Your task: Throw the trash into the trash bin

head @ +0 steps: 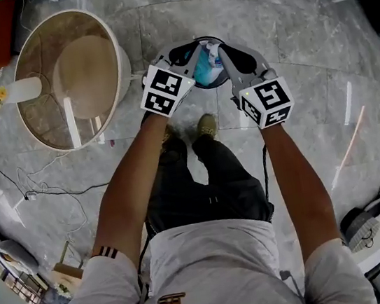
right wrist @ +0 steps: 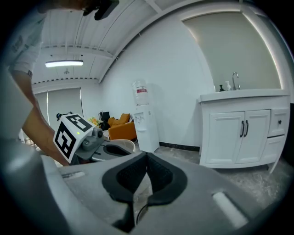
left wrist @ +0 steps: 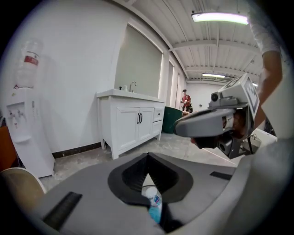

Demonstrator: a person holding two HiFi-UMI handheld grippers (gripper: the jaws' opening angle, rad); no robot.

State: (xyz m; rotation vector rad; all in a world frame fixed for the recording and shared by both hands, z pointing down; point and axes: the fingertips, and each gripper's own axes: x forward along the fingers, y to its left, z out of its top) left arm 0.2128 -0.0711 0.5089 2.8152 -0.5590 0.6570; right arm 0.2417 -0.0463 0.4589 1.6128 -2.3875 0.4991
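A small round trash bin (head: 203,86) with a black rim stands on the marble floor in front of the person's feet. Blue and white trash (head: 208,72) lies inside it. Both grippers hang close together just over the bin. My left gripper (head: 192,54) is shut, its tips (left wrist: 147,157) meeting with nothing between them; the blue and white trash (left wrist: 155,206) shows below through the gap behind the tips. My right gripper (head: 227,56) also has its tips (right wrist: 147,156) together, with only floor visible through its gap.
A round glass-topped table (head: 116,52) stands left of the bin. Cables (head: 47,192) trail on the floor at left. A white sink cabinet (left wrist: 131,123), a water dispenser (right wrist: 144,124) and an orange chair (right wrist: 122,129) line the walls.
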